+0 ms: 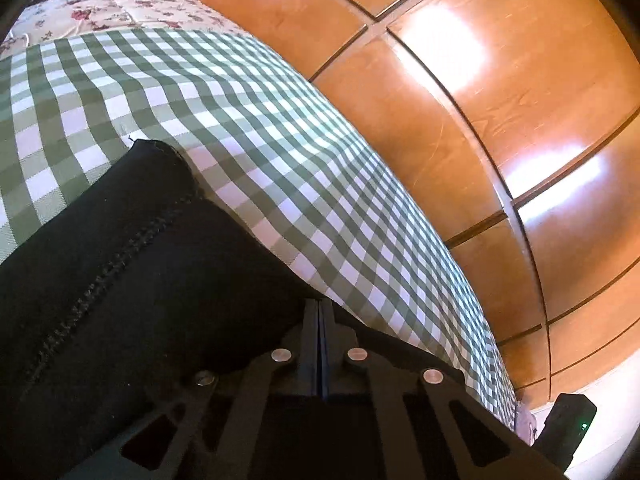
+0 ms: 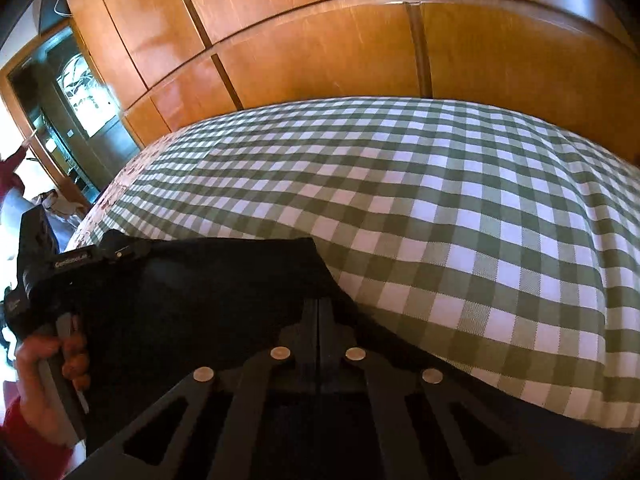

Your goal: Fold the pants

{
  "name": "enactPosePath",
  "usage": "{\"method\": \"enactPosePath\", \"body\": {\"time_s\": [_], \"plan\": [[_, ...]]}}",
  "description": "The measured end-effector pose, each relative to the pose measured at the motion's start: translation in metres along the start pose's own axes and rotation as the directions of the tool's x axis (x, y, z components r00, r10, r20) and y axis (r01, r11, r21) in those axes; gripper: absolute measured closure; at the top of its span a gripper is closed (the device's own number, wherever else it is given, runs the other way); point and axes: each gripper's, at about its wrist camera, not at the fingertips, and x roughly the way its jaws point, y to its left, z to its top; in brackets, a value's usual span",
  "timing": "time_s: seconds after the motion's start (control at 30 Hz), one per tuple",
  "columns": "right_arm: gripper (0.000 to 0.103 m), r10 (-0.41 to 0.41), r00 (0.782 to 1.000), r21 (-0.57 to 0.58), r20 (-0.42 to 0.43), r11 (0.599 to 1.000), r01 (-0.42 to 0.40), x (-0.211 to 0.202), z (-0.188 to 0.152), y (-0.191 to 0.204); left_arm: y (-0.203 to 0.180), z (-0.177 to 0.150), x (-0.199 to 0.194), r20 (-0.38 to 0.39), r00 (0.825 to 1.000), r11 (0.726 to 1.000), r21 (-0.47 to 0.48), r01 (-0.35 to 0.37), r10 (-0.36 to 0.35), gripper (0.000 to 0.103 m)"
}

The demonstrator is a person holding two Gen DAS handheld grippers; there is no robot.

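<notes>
Black pants (image 1: 140, 260) with a stitched seam lie on a green-and-white checked cloth (image 1: 248, 120). In the left wrist view they fill the lower left, one corner pointing up the bed. My left gripper (image 1: 320, 305) is shut, its fingertips pinching the pants' edge. The right wrist view shows the pants (image 2: 200, 300) stretched from the left edge toward my right gripper (image 2: 319, 303), which is shut on the cloth's near edge. A hand (image 2: 44, 364) in a red sleeve holds the left gripper's body (image 2: 34, 264) at the far left, partly draped by the pants.
The checked cloth (image 2: 440, 200) covers a bed with a floral cover (image 1: 120, 8) at its far end. Orange wooden wardrobe doors (image 1: 440, 80) run close along the bed's far side. A doorway (image 2: 60, 100) opens at the left. A black device with a green light (image 1: 568, 424) sits at the lower right.
</notes>
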Motion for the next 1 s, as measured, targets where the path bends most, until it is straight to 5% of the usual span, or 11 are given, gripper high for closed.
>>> {"method": "enactPosePath", "body": {"time_s": [0.17,0.27,0.33,0.5,0.77,1.0], "plan": [[0.103,-0.002,1.0,-0.008,0.019,1.0,0.002,-0.002,-0.001,0.003,0.0,-0.003,-0.005,0.014,0.999,0.999,0.009,0.031,-0.031,0.098],[0.103,0.018,0.998,0.009,0.054,1.0,-0.018,-0.009,-0.003,0.001,-0.012,-0.01,-0.019,0.035,0.999,0.998,0.06,0.035,-0.037,0.071],[0.096,0.028,0.996,0.03,0.079,0.999,-0.03,-0.019,-0.004,-0.001,-0.036,-0.017,-0.028,0.046,0.999,0.988,0.152,-0.019,0.012,0.037],[0.058,0.046,0.99,0.141,0.135,0.988,-0.065,-0.059,-0.017,-0.01,-0.093,-0.053,-0.044,0.041,0.998,0.948,0.318,0.022,-0.037,0.035],[0.055,-0.029,0.98,0.216,0.196,0.976,-0.014,-0.142,-0.071,-0.039,-0.17,-0.116,-0.03,-0.084,0.988,0.872,0.465,0.154,-0.13,0.035],[0.055,-0.177,0.961,0.401,0.21,0.913,0.081,-0.21,-0.136,-0.105,-0.172,-0.157,0.008,-0.152,0.988,0.836,0.541,0.088,-0.006,0.037]]}}
